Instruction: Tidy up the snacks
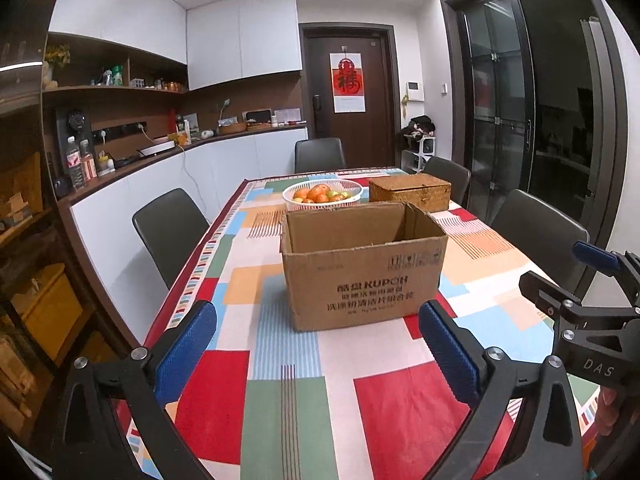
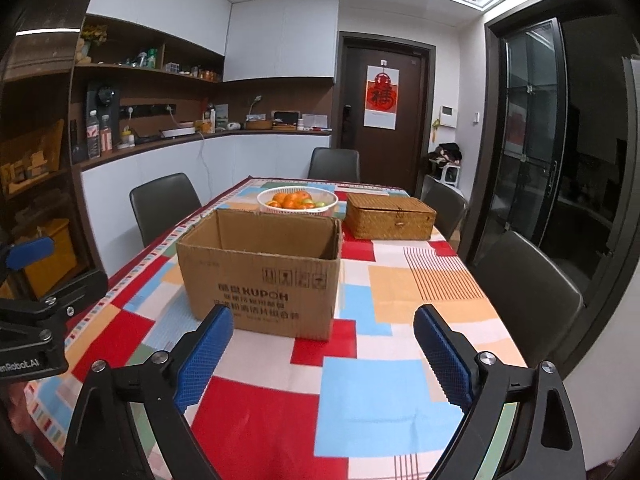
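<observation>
An open brown cardboard box (image 1: 362, 270) stands on the table's patchwork cloth (image 1: 280, 408); its inside is hidden from both views. It also shows in the right wrist view (image 2: 260, 276). Behind it sit a white basket of oranges and other fruit (image 1: 322, 195) and a shut woven wicker box (image 1: 410, 191). My left gripper (image 1: 318, 344) is open and empty, above the near part of the table, short of the box. My right gripper (image 2: 322, 352) is open and empty, beside the left one. No loose snacks are in view.
Dark chairs stand at the left side (image 1: 170, 228), the far end (image 1: 320, 155) and the right side (image 2: 528, 284) of the table. A counter with bottles and appliances (image 1: 160, 148) runs along the left wall. A glass door (image 2: 532, 152) is at the right.
</observation>
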Tool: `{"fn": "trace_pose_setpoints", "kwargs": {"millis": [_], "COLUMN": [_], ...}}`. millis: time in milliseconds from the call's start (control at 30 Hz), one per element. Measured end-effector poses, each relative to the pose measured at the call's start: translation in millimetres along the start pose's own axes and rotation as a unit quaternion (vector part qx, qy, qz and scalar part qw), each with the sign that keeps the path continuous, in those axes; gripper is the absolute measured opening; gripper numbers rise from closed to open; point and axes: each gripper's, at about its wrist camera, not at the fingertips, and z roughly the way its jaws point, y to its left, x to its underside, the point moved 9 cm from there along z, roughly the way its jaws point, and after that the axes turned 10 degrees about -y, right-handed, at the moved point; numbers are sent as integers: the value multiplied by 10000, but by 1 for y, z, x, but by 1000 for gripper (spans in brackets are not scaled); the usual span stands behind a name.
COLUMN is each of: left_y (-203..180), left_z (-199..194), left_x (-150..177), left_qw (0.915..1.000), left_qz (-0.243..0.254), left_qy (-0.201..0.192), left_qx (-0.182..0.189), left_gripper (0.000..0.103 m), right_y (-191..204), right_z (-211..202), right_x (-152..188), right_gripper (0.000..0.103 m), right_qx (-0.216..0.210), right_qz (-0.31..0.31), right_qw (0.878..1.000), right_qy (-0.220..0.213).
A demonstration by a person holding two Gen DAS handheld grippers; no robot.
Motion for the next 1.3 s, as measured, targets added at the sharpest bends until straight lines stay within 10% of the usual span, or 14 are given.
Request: {"fn": "trace_pose_setpoints", "kwargs": {"millis": [1300], "left_y": [0], "left_z": [-39], "left_x": [-2], "left_qw": [9990], "left_qz": [-11], "left_qy": [-378], "left_qx": [-226], "left_gripper": [103], "right_y": [-1], "right_z": [-27], "right_x": [11], "right_gripper": [92], "right_qx": [-144], "right_qz": [235], "right_qw": [9995], "right_qy": [-126]}}
